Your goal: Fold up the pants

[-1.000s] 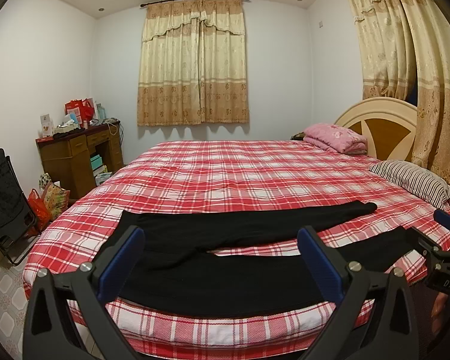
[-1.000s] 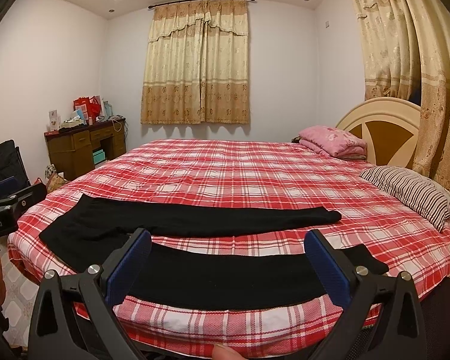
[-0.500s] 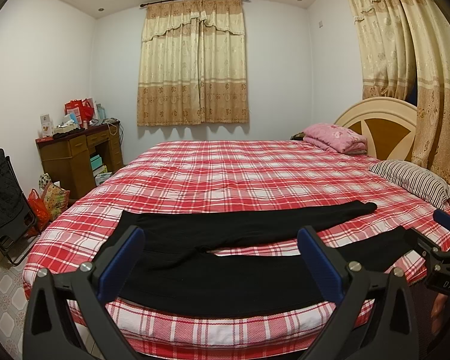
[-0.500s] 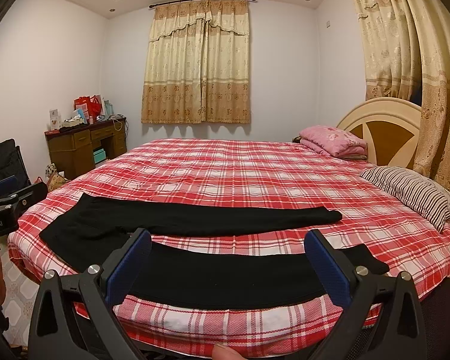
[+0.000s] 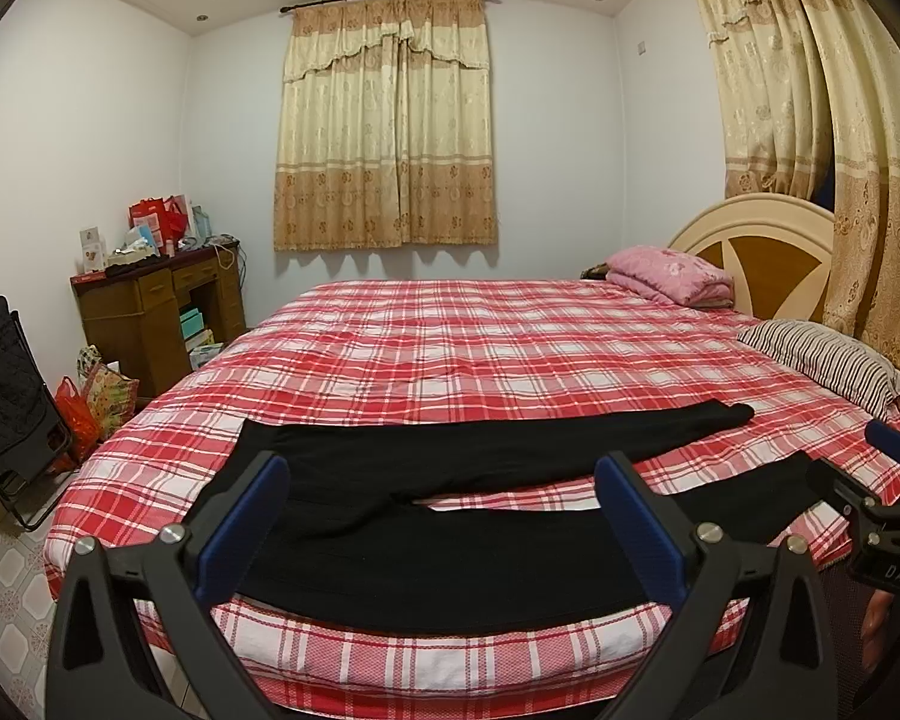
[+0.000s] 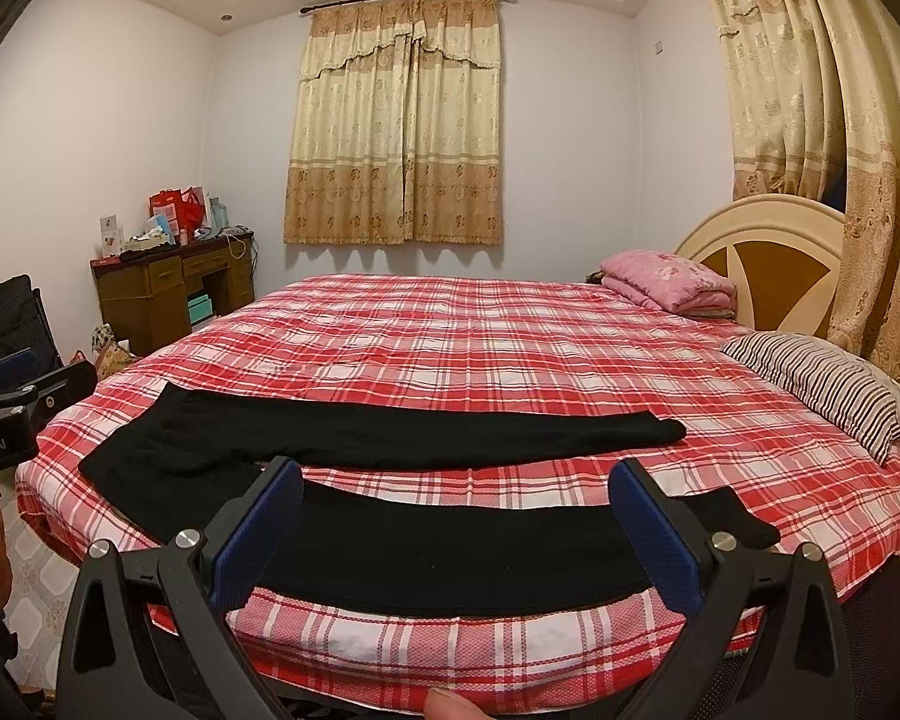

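Note:
Black pants (image 5: 450,552) lie flat near the front edge of a round bed with a red plaid cover (image 5: 462,348). The waist is at the left and the two legs spread apart toward the right. The pants also show in the right wrist view (image 6: 450,558). My left gripper (image 5: 441,510) is open and empty, held before the bed edge over the waist end. My right gripper (image 6: 456,516) is open and empty, held before the near leg. Each gripper shows at the edge of the other's view.
A striped pillow (image 5: 822,360) and a folded pink blanket (image 5: 672,273) lie at the right by the headboard (image 5: 756,246). A wooden desk (image 5: 156,306) with clutter, bags (image 5: 96,402) and a black folding chair (image 5: 6,396) stand at the left.

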A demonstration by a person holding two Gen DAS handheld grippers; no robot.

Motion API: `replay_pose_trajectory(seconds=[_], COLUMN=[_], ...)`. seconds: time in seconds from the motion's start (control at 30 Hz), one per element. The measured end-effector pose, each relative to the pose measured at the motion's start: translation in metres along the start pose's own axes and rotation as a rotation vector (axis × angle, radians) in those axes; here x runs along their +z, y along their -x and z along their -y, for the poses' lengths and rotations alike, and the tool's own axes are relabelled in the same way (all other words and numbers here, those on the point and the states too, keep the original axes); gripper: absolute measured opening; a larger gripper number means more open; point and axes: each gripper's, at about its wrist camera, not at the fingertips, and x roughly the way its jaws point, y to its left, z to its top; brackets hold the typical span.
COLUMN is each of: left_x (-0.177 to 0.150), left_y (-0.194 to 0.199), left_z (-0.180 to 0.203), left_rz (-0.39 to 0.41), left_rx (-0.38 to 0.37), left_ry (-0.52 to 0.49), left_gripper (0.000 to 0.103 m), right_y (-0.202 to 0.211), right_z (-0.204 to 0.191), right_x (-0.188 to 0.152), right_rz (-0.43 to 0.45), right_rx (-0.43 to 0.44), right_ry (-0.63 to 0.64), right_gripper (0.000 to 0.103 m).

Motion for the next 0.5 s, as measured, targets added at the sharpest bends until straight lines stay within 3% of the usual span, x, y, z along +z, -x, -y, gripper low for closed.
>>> replay_pose_trajectory(seconds=[0.5], left_x=[-0.0051], left_y=[-0.0027], left_z=[0.0007], left_rz=[-0.009], left_rx=[0.0], left_ry=[0.002], left_gripper=[0.103], right_y=[-0.0059], right_z=[-0.0024], right_x=[-0.003], right_rz=[-0.017], right_rx=[0.001], right_ry=[0.007], right_gripper=[0.102])
